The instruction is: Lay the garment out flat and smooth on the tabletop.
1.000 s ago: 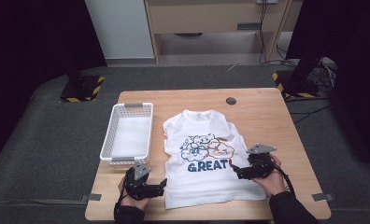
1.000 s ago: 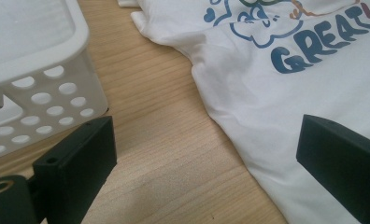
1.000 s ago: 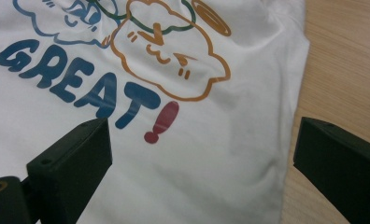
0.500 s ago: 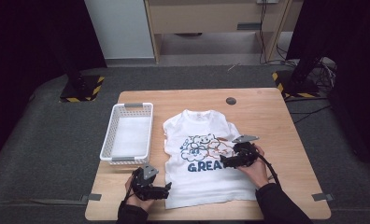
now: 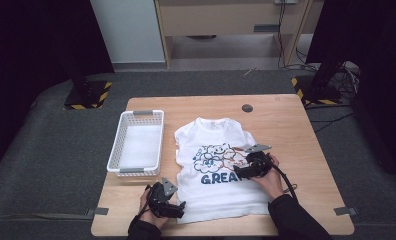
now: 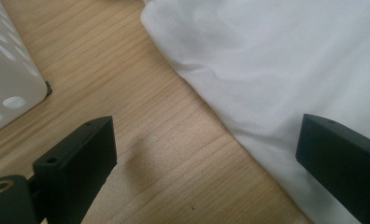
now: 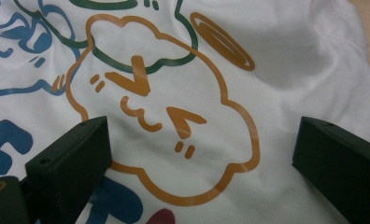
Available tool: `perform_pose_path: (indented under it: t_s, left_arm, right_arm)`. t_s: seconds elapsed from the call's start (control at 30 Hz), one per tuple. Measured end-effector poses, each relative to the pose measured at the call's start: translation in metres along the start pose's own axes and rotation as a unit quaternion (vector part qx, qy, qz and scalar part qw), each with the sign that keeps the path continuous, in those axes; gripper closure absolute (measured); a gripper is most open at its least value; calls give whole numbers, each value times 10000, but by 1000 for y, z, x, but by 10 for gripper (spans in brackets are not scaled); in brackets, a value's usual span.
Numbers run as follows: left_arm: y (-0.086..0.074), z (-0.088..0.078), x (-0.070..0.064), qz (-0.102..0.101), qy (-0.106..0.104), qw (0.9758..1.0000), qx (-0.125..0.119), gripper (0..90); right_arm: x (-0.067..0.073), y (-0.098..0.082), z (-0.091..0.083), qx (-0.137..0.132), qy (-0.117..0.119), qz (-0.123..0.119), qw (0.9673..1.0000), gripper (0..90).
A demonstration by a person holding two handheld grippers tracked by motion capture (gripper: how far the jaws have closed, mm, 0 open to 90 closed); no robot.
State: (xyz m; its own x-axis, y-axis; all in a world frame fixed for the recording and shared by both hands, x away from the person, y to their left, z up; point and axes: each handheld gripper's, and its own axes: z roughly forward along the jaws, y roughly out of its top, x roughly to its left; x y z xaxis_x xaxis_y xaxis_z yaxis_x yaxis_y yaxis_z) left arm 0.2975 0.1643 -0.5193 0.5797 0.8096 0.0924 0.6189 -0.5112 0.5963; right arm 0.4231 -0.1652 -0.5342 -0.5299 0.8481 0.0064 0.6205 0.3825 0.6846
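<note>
A white T-shirt (image 5: 216,132) lies flat on the wooden table (image 5: 286,125), front up, with a cartoon print and the blue word "GREAT". My left gripper (image 5: 179,208) rests low at the shirt's near left corner; in the left gripper view it (image 6: 206,140) stands open, one jaw over bare wood and the other over the shirt's edge (image 6: 276,60). My right gripper (image 5: 237,173) hovers over the right part of the print. It (image 7: 202,144) is open, its jaws straddling an orange cloud face (image 7: 174,116) on the shirt (image 7: 290,42).
A white perforated basket (image 5: 136,142) with nothing inside stands left of the shirt; its corner (image 6: 5,70) lies close to the left gripper. A small dark disc (image 5: 246,108) sits near the table's far edge. Bare wood lies to the shirt's right.
My right gripper has moved left, from the shirt's right edge to over the print. The left gripper has shifted slightly right toward the shirt's near left corner.
</note>
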Motion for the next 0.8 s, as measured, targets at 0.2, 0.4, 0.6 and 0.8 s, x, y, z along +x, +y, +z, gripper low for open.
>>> perform_pose_path:
  t_s: [0.2,0.4,0.6,0.8]
  left_arm:
    - [0,2,-1,-40,-61,10000,-42,46]
    - [2,4,-4,-22,-131,9999,-87,42]
    - [2,5,-9,-13,-250,9996,-112,42]
    - [3,5,-13,44,-320,9994,-117,41]
  right_arm:
    - [-4,-5,-5,36,-31,63,10000,40]
    - [-8,-14,-14,90,-154,193,9997,35]
    - [-11,-19,-20,150,-231,280,9992,29]
    - [-12,-24,-26,176,-326,370,9986,27]
